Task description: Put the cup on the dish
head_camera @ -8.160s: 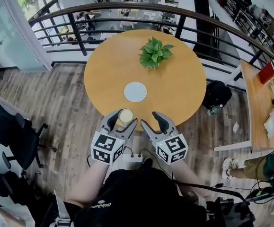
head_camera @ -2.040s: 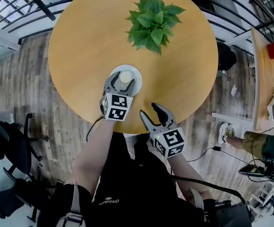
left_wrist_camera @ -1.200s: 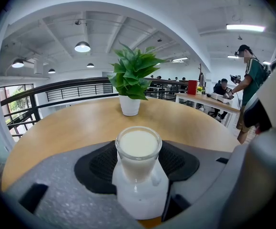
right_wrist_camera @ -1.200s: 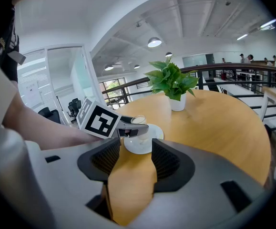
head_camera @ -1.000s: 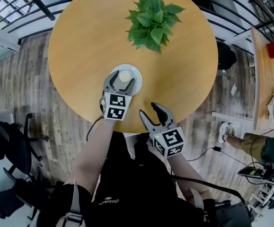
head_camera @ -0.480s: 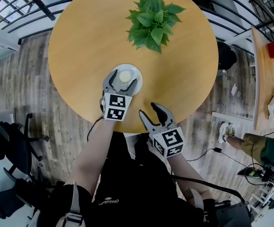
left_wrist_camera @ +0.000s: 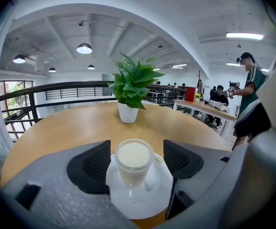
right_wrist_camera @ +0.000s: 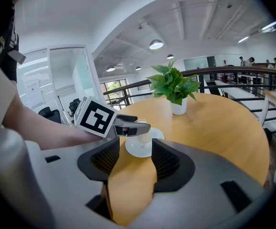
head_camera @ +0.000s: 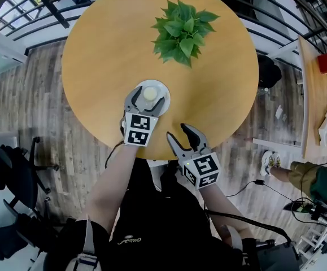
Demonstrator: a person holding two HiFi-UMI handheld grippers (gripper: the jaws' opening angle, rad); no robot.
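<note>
A small glass cup (head_camera: 149,94) of pale milky drink stands upright on the white dish (head_camera: 163,90) near the round table's front edge. My left gripper (head_camera: 147,99) reaches over the dish with a jaw on either side of the cup (left_wrist_camera: 134,160). Its jaws have just been opening, and a gap shows between each pad and the glass, so the gripper is open. The dish (left_wrist_camera: 142,200) lies flat on the wood. My right gripper (head_camera: 179,133) hovers open over the table's front edge, right of the dish, with nothing between its fingers.
A potted green plant (head_camera: 183,30) stands at the far side of the round wooden table (head_camera: 95,55). A black railing (head_camera: 44,1) curves behind the table. Office chairs (head_camera: 11,168) stand at the left. People (left_wrist_camera: 250,94) stand by a desk at the right.
The left jaws have spread apart off the cup, which stays standing on the dish. The right gripper has not moved.
</note>
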